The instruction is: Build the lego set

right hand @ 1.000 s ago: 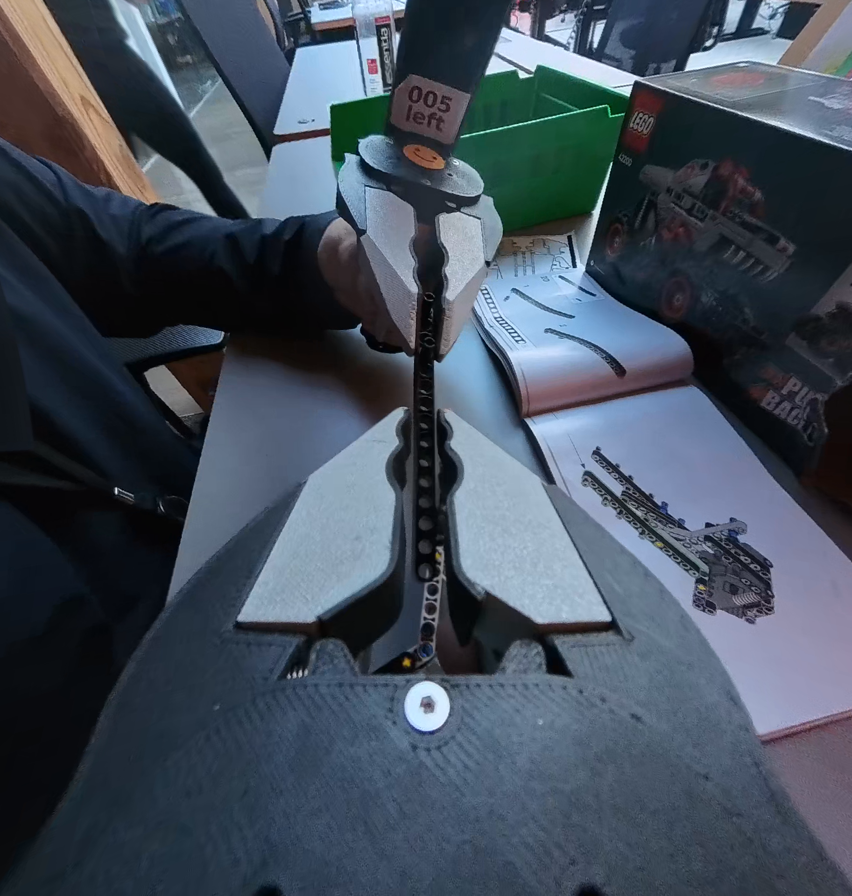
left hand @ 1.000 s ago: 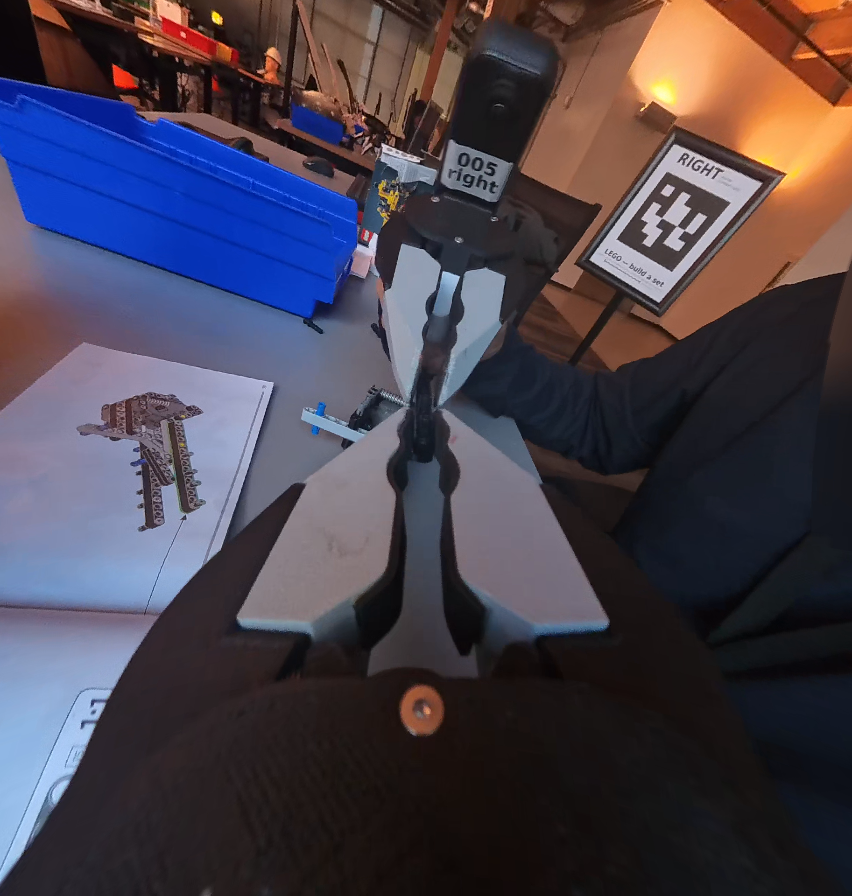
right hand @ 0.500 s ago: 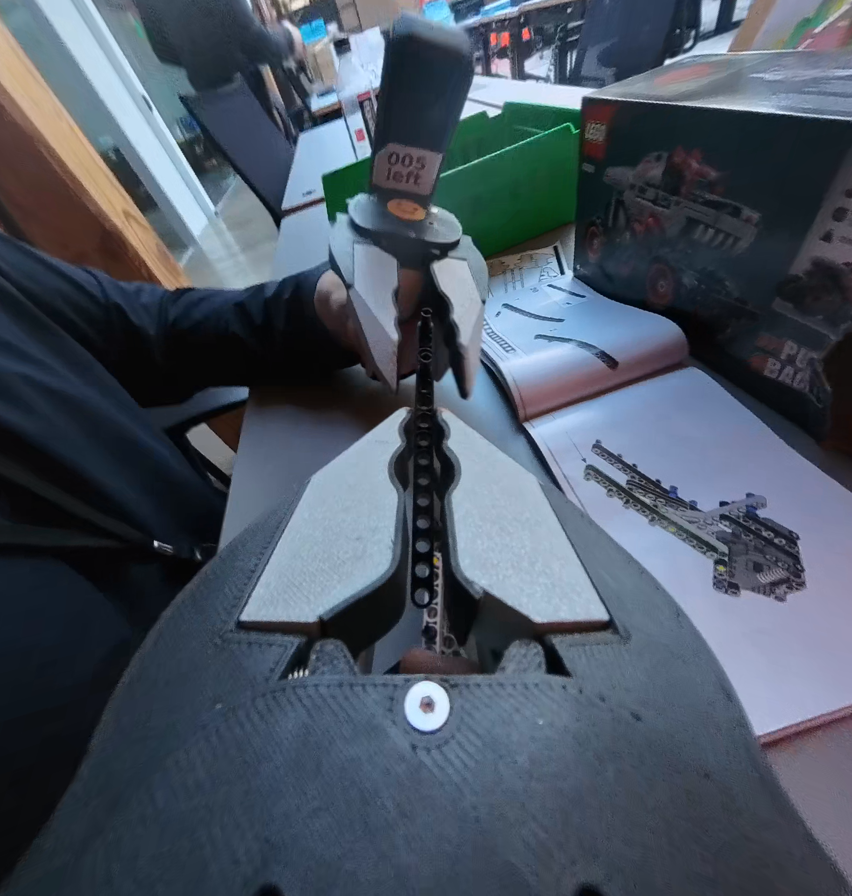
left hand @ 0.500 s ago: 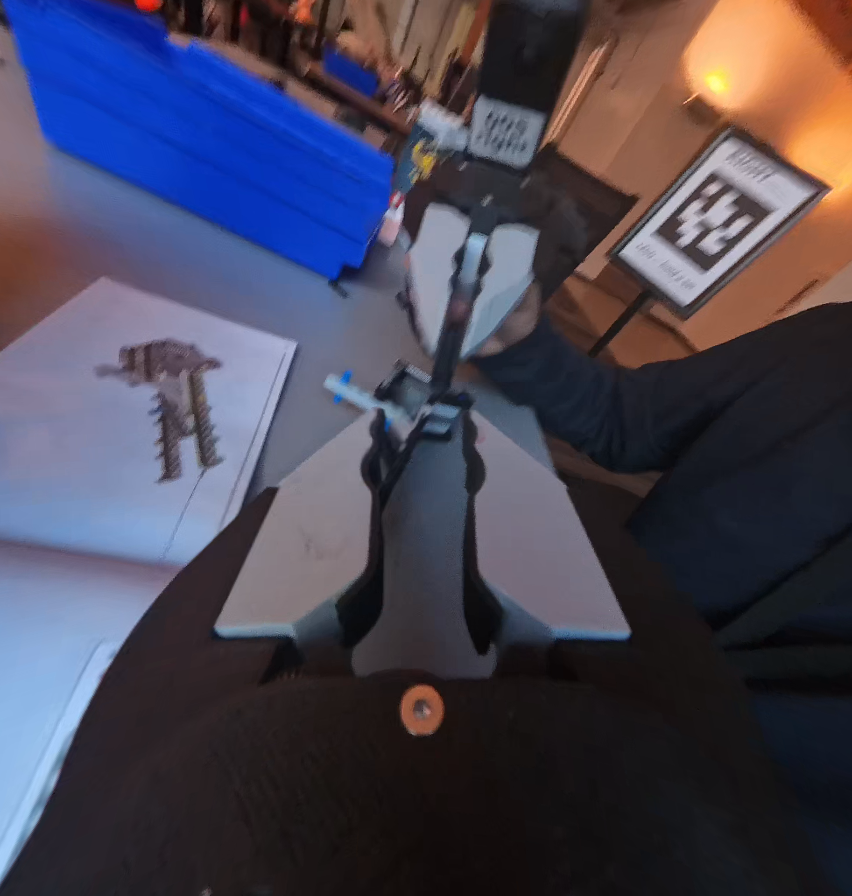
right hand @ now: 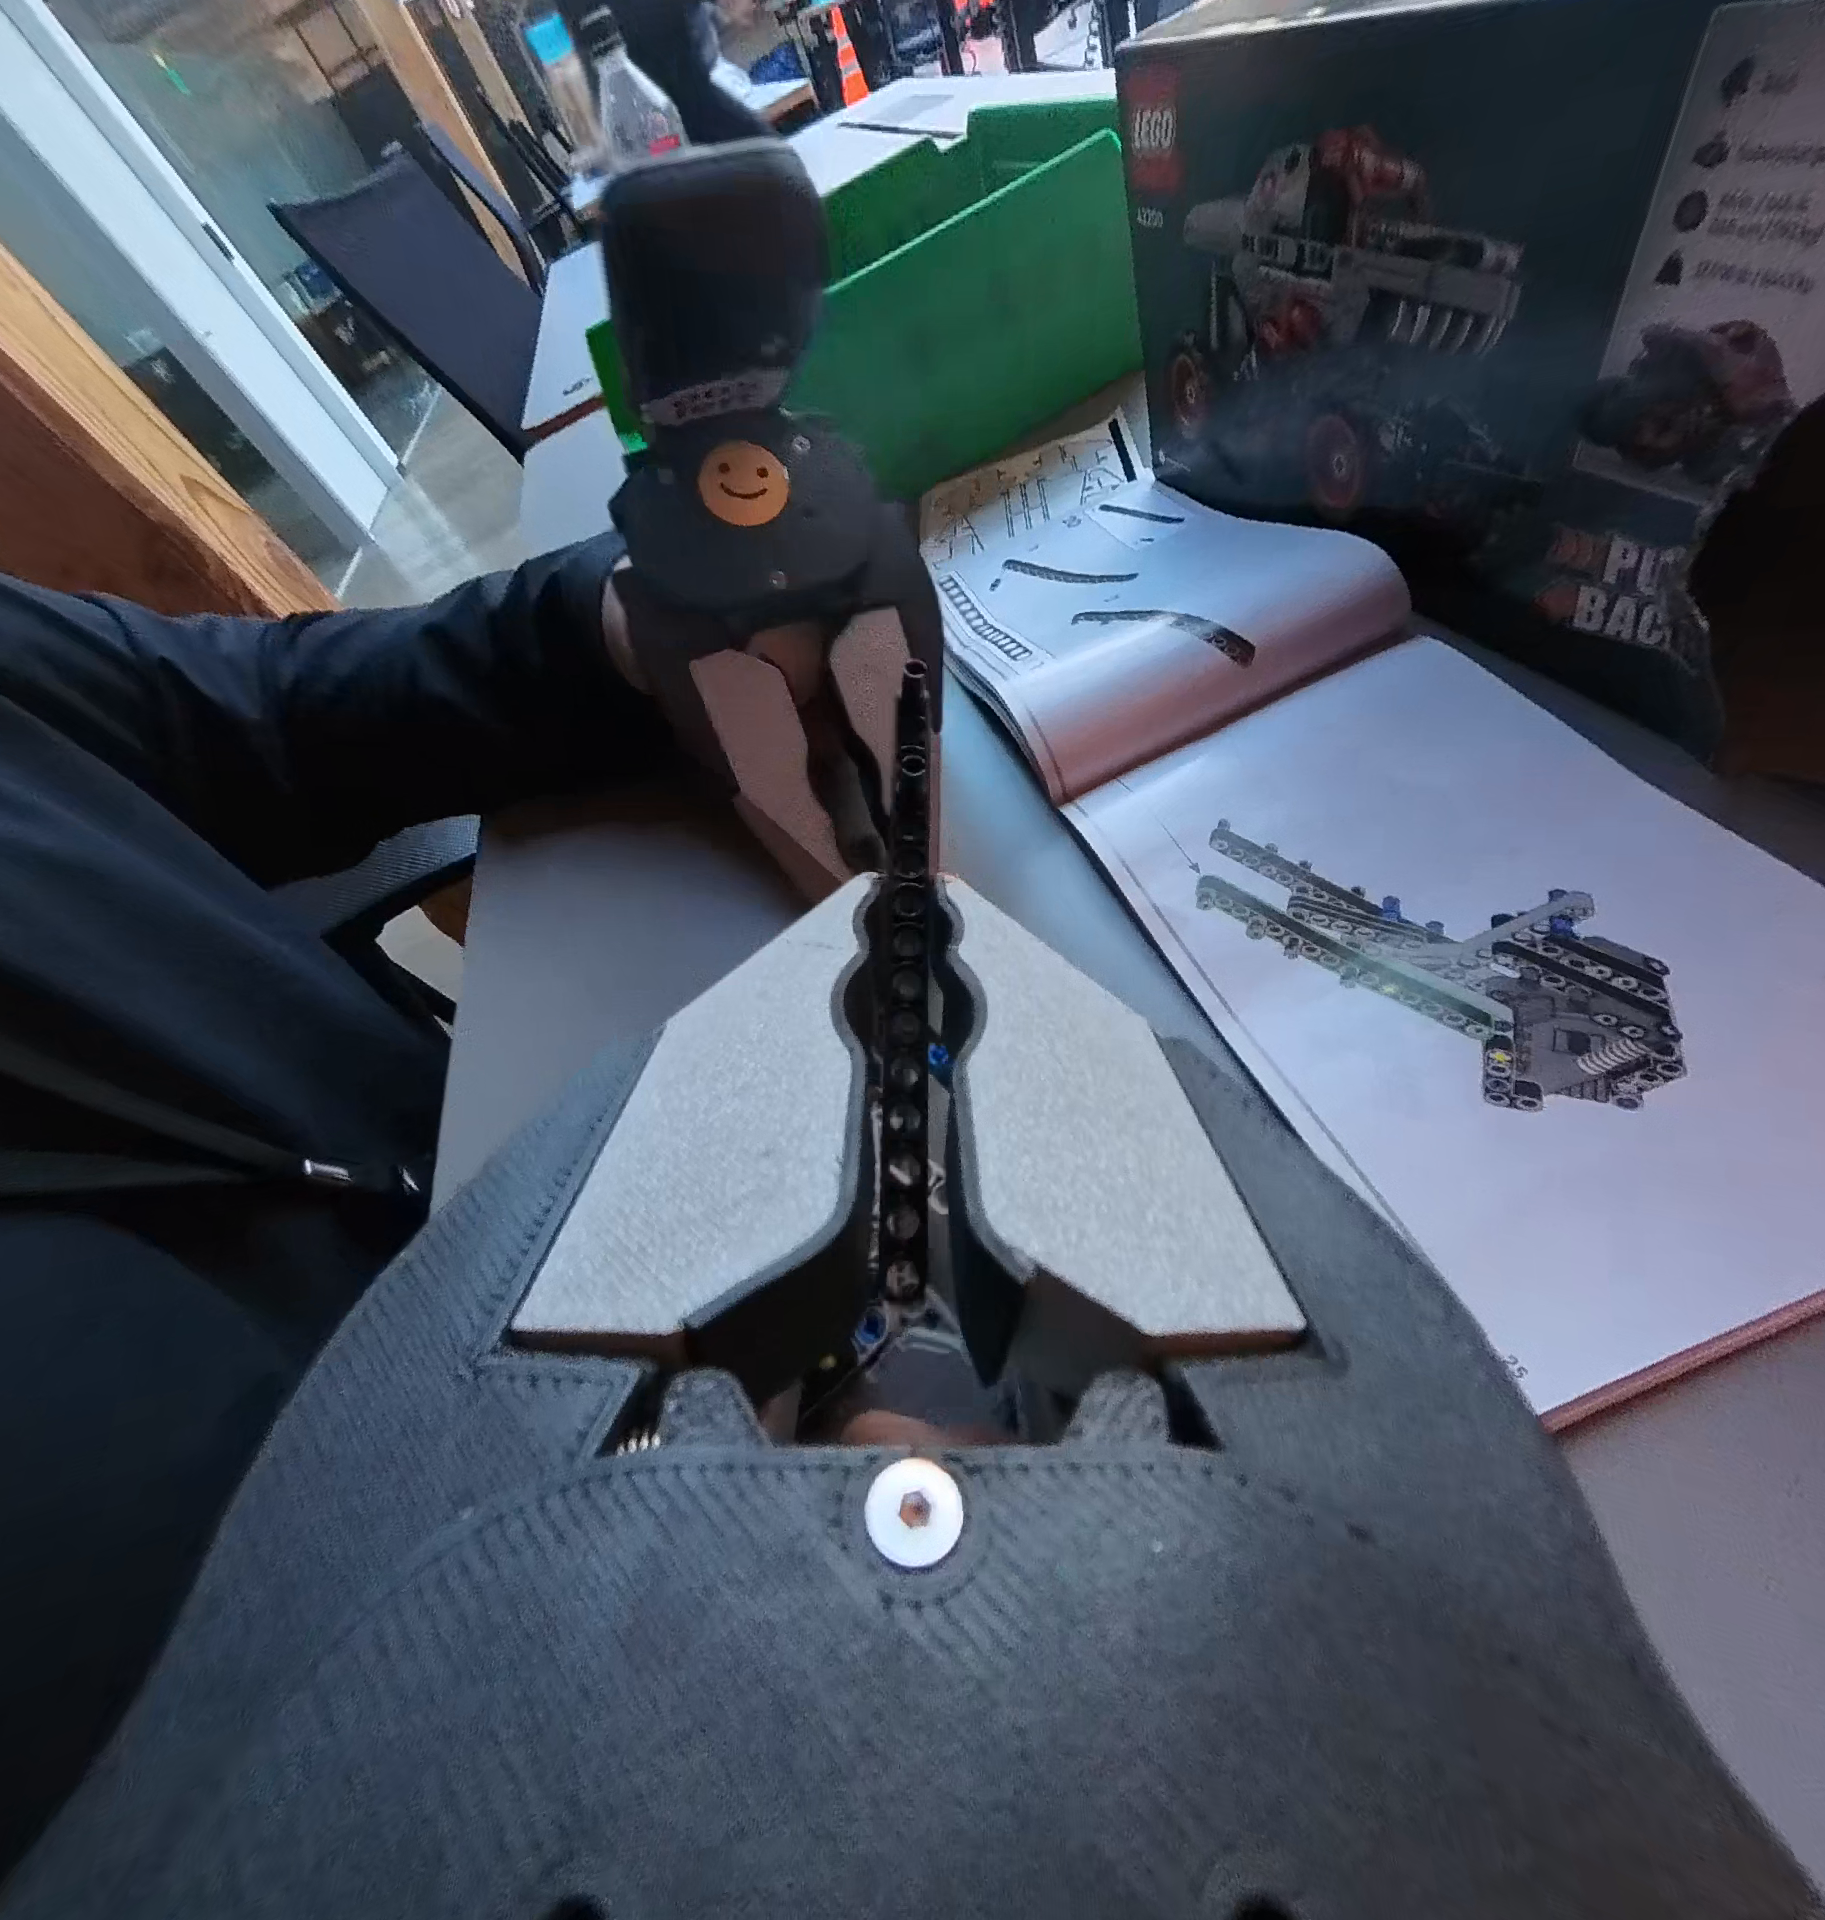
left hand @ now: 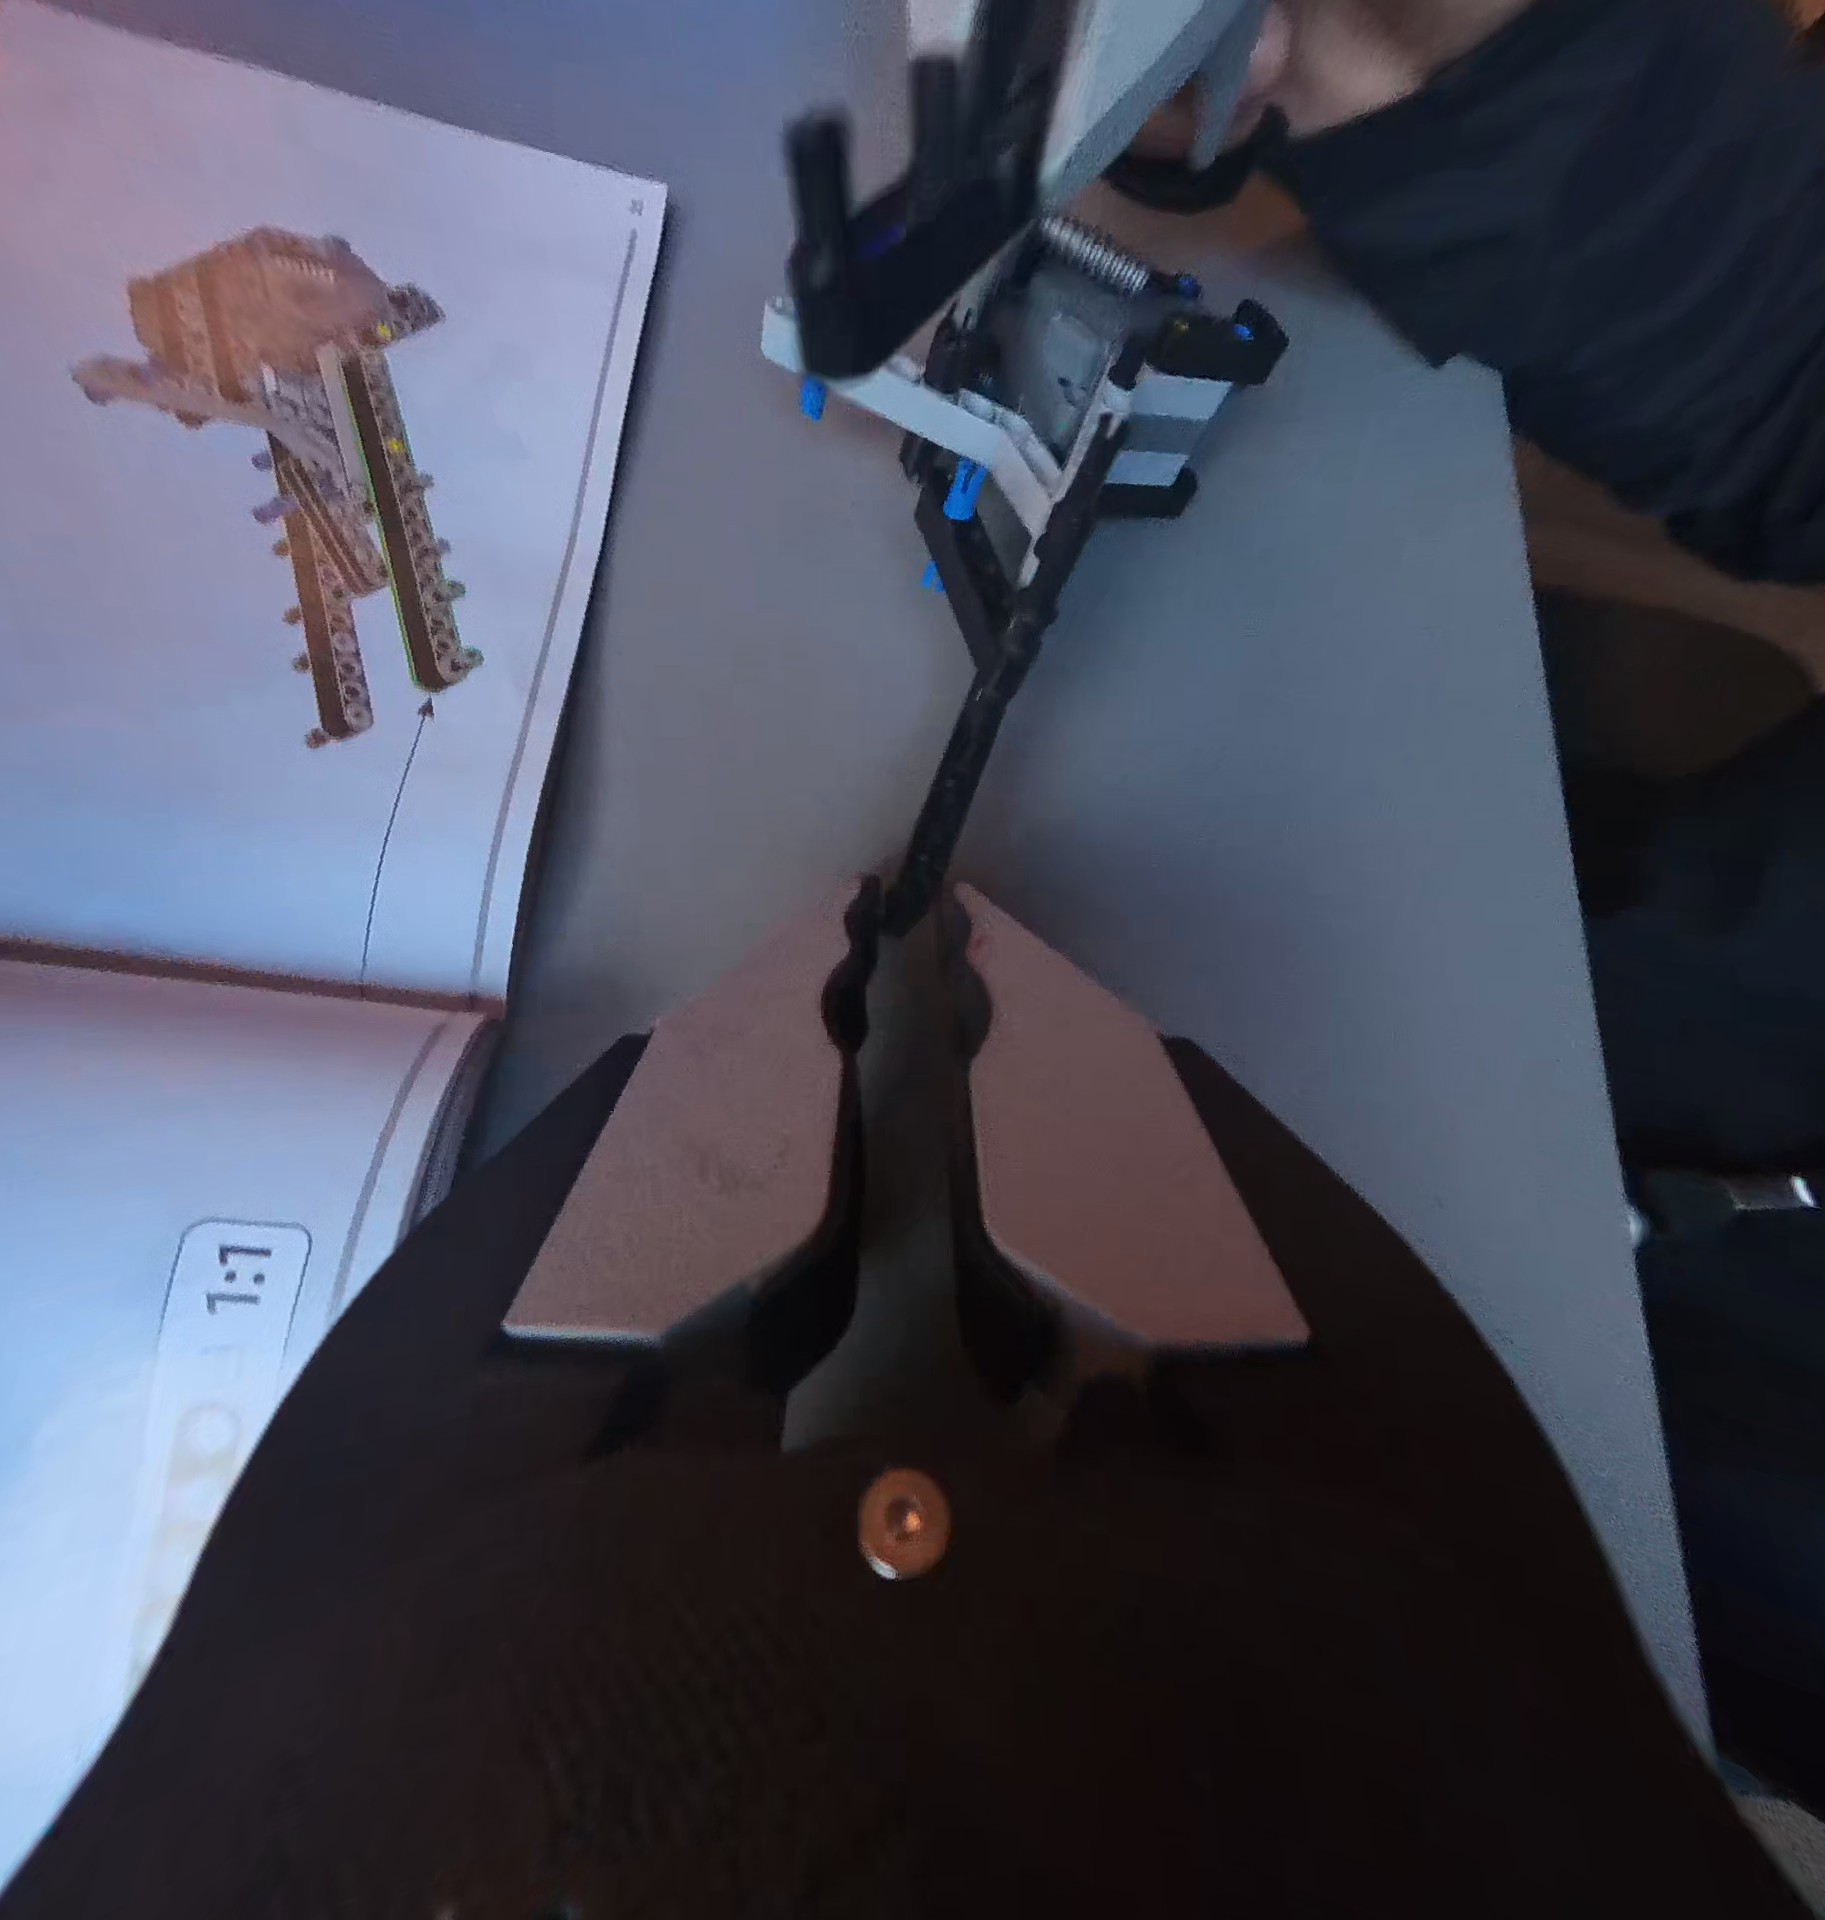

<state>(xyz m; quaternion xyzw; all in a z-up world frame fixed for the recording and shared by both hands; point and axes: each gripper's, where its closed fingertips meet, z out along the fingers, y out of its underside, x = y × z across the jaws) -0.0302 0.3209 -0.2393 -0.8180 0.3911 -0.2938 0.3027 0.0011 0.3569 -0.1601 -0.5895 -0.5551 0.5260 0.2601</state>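
Observation:
My right gripper is shut on a long black holed beam that runs along its fingers and sticks out past the tips. The beam belongs to a black, grey and white lego assembly with a spring and blue pins, held above the grey table. In the left wrist view the beam reaches down to my left gripper. Its jaws stand a little apart, wider than the beam, whose end sits at the tips. The left gripper also shows in the right wrist view, fingers apart behind the beam.
An open instruction booklet lies left of the assembly; it also shows in the right wrist view. Behind it stand the dark lego box and a green bin. A person's dark sleeve lies along the table edge. My hands' fingertips stand some 10 centimeters from each other.
My left gripper has opened off the beam and tipped down toward the table, with the assembly now closer in its view. My right gripper has kept its hold on the beam.

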